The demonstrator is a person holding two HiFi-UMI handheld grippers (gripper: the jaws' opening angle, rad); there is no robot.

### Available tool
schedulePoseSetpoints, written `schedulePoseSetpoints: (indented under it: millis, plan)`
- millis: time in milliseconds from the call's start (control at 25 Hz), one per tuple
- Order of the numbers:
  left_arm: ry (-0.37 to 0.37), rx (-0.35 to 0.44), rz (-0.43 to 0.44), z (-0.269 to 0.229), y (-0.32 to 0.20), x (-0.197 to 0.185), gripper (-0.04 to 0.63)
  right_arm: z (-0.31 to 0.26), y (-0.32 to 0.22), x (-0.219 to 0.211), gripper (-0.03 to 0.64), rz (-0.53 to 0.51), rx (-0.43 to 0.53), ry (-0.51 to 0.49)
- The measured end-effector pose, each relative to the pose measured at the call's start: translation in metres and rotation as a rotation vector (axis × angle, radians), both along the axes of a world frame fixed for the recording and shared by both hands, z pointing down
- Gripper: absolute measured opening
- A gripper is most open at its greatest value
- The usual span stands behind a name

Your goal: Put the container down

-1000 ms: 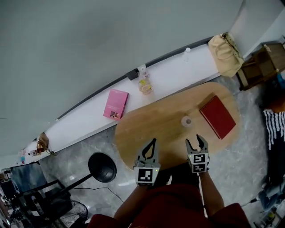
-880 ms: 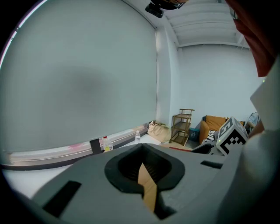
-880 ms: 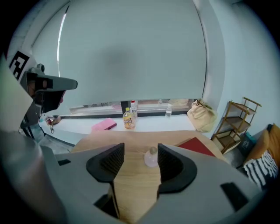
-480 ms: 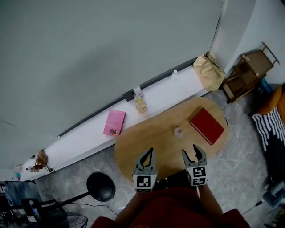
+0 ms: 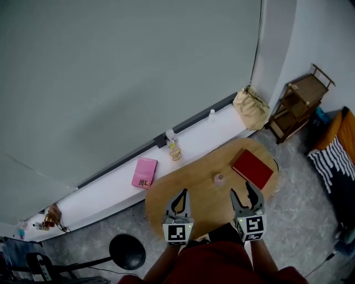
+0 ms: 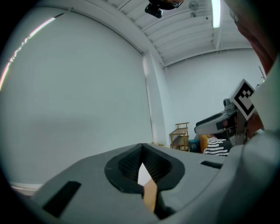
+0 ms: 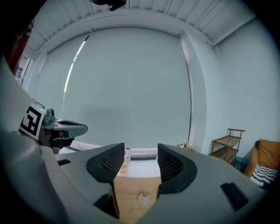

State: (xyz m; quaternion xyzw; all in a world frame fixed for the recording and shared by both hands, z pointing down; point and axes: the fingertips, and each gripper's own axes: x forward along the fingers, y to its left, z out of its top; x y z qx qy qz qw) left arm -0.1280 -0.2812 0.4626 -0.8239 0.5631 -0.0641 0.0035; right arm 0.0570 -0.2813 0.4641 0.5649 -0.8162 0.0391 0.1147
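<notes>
Right gripper [image 5: 242, 190] now farther from container [image 5: 219, 178] on table [image 5: 191, 176], jaws apart.

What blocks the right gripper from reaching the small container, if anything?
Likely yes, reachable: the right gripper is open, bare table lies between it and the small container, red book aside.

Cool, even, bright light fills the room. A long white ceiling strip lamp [image 6: 215, 11] blows out in the left gripper view, and a thin streak of glare [image 7: 75, 65] runs down the pale grey-green wall [image 7: 131, 78]. Both gripper views bow strongly and blacken at the corners. The left gripper [image 6: 142, 151] and right gripper [image 7: 140, 151] look soft, close to the lens. The round wooden table [image 5: 199, 188] casts little shadow.
</notes>
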Motion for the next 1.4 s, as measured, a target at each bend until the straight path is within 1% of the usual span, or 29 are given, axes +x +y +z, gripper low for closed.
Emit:
schedulePoseSetpoints:
  millis: [120,240,440,560,640,720,920,1040,1120,1160,1240,1320,1400]
  plan:
    - [-0.026,0.095,-0.010,-0.025,0.004,-0.007,0.005,-0.040,0.004,0.001,0.233,0.012,0.073,-0.003]
    - [0.005,0.138,-0.016,-0.053,0.008,-0.008,0.005,-0.081,0.010,0.006,0.233,0.028,0.158,-0.018]
    - [-0.003,0.210,0.024,-0.094,0.009,-0.002,0.005,-0.122,0.018,0.010,0.233,0.039,0.256,-0.037]
    - [0.003,0.240,0.014,-0.109,0.010,-0.004,0.005,-0.131,0.020,0.010,0.233,0.040,0.281,-0.044]
    - [0.023,0.242,0.004,-0.113,0.012,-0.006,0.005,-0.133,0.021,0.009,0.233,0.040,0.290,-0.048]
    - [0.015,0.235,0.000,-0.114,0.013,-0.007,0.005,-0.134,0.022,0.008,0.233,0.041,0.294,-0.051]
    - [-0.001,0.250,-0.001,-0.119,0.017,-0.006,0.005,-0.132,0.023,0.010,0.229,0.045,0.286,-0.042]
    - [0.007,0.259,-0.001,-0.119,0.016,-0.006,0.005,-0.126,0.021,0.012,0.192,0.064,0.256,-0.014]
    - [0.013,0.255,-0.005,-0.118,0.016,-0.007,0.005,-0.125,0.020,0.013,0.156,0.077,0.253,-0.006]
    - [0.013,0.249,-0.007,-0.116,0.016,-0.007,0.005,-0.127,0.020,0.014,0.121,0.084,0.266,-0.013]
    - [0.000,0.243,-0.004,-0.114,0.017,-0.007,0.005,-0.131,0.021,0.016,0.066,0.098,0.292,-0.019]
    - [-0.020,0.261,0.008,-0.116,0.019,-0.006,0.005,-0.133,0.022,0.016,0.009,0.098,0.301,-0.014]
    - [-0.062,0.294,0.025,-0.122,0.019,-0.006,0.005,-0.134,0.020,0.014,0.000,0.096,0.305,-0.035]
